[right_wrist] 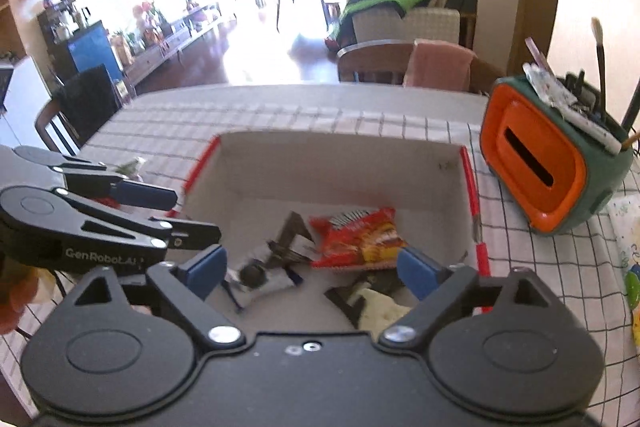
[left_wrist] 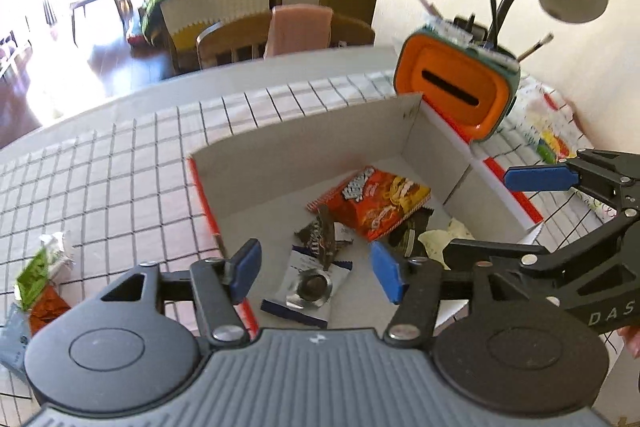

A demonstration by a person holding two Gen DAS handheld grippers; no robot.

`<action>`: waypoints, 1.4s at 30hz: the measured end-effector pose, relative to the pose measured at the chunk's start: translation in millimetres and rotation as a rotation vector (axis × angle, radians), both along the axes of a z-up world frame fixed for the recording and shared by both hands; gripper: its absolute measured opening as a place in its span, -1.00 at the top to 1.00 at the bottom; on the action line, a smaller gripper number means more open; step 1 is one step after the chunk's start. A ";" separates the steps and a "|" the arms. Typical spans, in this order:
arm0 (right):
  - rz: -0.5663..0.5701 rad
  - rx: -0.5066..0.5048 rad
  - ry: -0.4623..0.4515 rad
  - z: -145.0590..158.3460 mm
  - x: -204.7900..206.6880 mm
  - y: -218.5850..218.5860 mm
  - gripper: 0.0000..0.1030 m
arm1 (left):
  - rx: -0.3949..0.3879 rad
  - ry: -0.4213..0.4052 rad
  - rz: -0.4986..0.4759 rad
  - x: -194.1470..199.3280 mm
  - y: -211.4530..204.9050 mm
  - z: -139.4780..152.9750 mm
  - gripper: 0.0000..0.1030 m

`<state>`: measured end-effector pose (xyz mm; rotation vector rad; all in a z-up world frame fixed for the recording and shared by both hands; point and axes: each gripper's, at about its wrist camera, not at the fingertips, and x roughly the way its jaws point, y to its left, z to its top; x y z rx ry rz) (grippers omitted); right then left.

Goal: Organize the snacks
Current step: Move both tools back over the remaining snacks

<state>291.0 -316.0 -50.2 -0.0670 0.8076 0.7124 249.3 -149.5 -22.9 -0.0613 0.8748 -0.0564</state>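
left hand-held gripper (right_wrist: pixel 188 215): "GenRobot.AI" | right hand-held gripper (left_wrist: pixel 496 211): "DAS", cut off | snack packets: print unreadable

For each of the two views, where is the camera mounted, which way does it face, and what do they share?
Left wrist: sits on the left gripper, looking down into the red-edged cardboard box; its own open jaws show, the right gripper entering at right.
Right wrist: sits on the right gripper, facing the same box; its open jaws show, the left gripper at left.
Shared: box, orange-red snack bag, orange-and-green desk organizer.

Black tool (left_wrist: pixel 316 273) — blue fingertips (left_wrist: pixel 386 275)
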 end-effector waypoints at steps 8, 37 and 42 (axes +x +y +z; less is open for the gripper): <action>0.015 0.045 -0.035 17.9 -21.8 17.1 -0.99 | 0.007 -0.088 0.013 -36.3 22.1 18.4 -0.46; 0.008 0.119 -0.001 26.1 -77.6 144.4 -0.99 | 0.038 -0.223 0.074 -138.3 175.0 23.3 -0.82; 0.019 0.097 0.005 20.9 -86.8 173.4 -0.99 | 0.041 -0.219 0.086 -151.7 215.3 14.5 -0.91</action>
